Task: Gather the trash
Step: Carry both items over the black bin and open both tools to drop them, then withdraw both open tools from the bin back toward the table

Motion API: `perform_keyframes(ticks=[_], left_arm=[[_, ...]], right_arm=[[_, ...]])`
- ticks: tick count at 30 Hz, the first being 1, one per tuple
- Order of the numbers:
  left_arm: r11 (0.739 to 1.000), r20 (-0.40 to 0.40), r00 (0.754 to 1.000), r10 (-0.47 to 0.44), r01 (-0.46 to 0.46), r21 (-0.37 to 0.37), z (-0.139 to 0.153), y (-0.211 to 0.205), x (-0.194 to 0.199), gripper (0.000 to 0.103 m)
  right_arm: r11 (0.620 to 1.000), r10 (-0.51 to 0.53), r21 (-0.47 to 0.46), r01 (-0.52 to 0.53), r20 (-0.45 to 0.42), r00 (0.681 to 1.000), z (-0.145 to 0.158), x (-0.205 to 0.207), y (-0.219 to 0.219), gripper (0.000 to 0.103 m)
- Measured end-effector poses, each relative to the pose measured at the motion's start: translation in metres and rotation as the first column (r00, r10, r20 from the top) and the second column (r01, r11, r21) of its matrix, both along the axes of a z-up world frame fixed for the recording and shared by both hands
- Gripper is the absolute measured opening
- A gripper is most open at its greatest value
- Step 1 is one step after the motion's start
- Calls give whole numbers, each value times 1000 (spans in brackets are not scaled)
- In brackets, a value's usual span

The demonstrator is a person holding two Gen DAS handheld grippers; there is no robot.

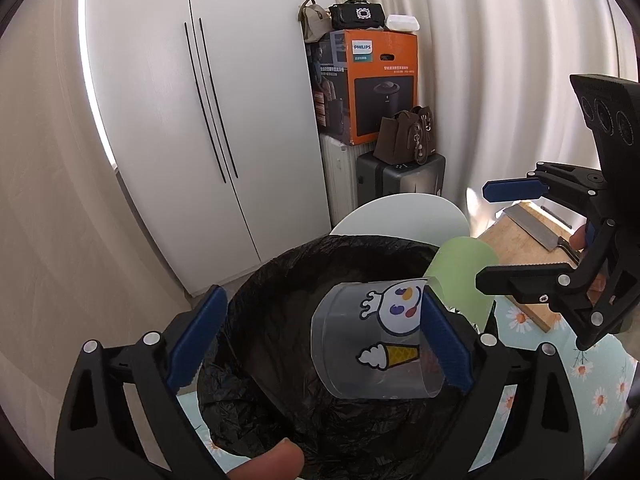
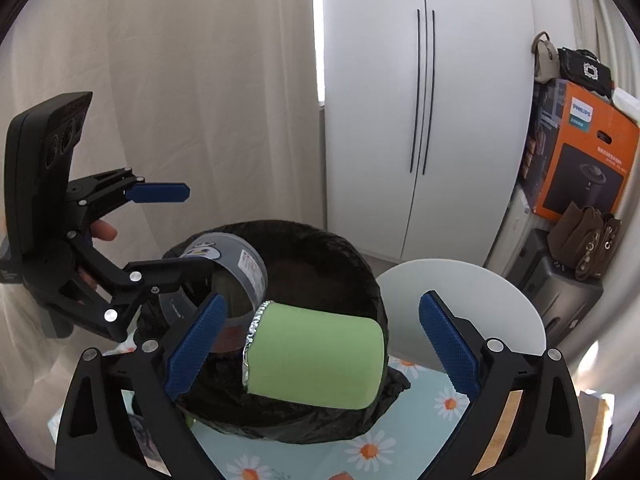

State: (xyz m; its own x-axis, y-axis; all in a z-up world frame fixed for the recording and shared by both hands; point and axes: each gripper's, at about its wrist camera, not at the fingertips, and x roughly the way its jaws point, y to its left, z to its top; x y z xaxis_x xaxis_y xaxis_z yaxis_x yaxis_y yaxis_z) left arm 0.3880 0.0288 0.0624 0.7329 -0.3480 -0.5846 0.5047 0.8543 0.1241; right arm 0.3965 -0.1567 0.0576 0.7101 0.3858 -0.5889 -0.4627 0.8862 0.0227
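Clear cup [image 1: 376,336] sits between the spread left gripper [image 1: 320,340] fingers, green cup [image 2: 316,356] between the released right gripper [image 2: 320,344] (both above the black-lined bin [image 2: 320,240]).

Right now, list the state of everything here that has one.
Left gripper: open, clear cup loose between its fingers.
Right gripper: open.
Clear cup: tipped sideways over the bin.
Green cup: on its side, foil rim torn.
Bin: open, black-lined.
Wardrobe: shut.
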Motion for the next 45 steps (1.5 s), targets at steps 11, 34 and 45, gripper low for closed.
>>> perform_keyframes(ticks=[11, 34, 45], left_arm=[[1000, 0, 1000, 24, -24, 7, -8, 7, -4, 97], [979, -25, 981, 194, -192, 69, -2, 35, -107, 97], [941, -81, 941, 330, -321, 104, -21, 49, -187, 97]], right_arm=[[996, -24, -85, 21, -35, 999, -15, -14, -2, 94], [995, 94, -36, -96, -38, 995, -6, -102, 1, 94], [983, 184, -6, -185, -72, 980, -15, -155, -6, 94]])
